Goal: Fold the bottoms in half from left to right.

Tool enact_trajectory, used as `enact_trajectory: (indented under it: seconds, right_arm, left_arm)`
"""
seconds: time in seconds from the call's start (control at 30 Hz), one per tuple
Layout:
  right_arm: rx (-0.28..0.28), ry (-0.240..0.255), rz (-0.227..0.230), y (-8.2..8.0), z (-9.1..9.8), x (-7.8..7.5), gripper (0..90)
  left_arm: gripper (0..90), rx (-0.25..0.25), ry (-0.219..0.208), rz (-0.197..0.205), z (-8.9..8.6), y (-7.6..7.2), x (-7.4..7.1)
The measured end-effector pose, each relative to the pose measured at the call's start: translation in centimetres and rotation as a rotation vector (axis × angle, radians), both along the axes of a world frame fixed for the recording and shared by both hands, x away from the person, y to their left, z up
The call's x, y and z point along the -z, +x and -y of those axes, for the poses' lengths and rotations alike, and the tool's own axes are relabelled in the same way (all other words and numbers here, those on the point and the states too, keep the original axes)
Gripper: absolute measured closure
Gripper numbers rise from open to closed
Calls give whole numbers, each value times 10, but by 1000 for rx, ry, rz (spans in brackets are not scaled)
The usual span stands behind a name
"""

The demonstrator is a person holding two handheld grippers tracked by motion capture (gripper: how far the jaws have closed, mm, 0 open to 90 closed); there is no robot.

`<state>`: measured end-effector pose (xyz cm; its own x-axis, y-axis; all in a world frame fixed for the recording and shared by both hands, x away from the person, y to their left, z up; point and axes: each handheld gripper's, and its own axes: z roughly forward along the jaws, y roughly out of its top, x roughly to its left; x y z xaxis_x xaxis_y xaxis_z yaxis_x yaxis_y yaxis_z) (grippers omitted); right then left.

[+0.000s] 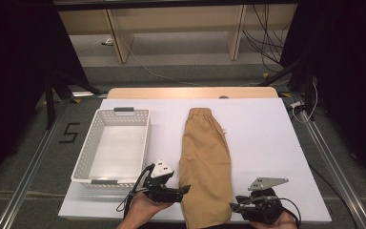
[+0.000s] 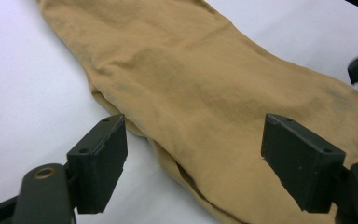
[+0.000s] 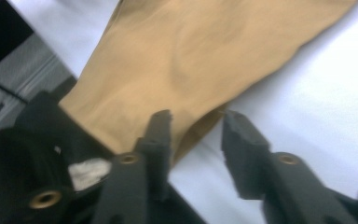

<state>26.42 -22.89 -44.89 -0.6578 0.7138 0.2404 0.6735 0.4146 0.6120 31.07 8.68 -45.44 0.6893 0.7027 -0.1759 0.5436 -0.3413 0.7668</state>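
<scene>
Both tongs sit low in the high view, one each side of the tan trousers (image 1: 206,162). Left gripper (image 1: 183,190) first: its jaws stand wide apart, pointing right at the trouser leg's left edge near the bottom of the frame, nothing pinched. In the left gripper view those jaws frame the cloth (image 2: 214,93), one pad over white table at lower left, the other over tan fabric at lower right, and the folded edge runs between them untouched.

Right gripper (image 1: 236,206) now: jaws partly apart, aimed left at the trousers' lower right corner. In the right gripper view the hem edge (image 3: 200,70) lies just at the tips of my jaws, the left one over the cloth, the right one over bare table; they clamp nothing.

Trousers themselves lie flat and lengthwise down the centre of the white table (image 1: 267,124), elastic waistband toward the top of the frame, legs folded together toward me.

Further out, a white slotted basket (image 1: 91,143) sits to the left of the trousers, near but apart. Beyond the table, upper frame, grey floor and cables.
</scene>
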Motion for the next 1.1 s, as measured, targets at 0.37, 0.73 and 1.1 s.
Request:
enact_trajectory:
  seconds: [0.37, 0.73, 1.1]
  right_arm:
    - [87, 94, 126, 20, 14, -10, 340]
    - [132, 98, 183, 44, 22, -13, 270]
    - [160, 103, 235, 75, 21, -16, 260]
  left_arm:
    - [222, -18, -15, 5, 2, 2, -1]
    - [214, -25, -25, 13, 12, 10, -2]
    - [211, -74, -71, -17, 12, 26, 0]
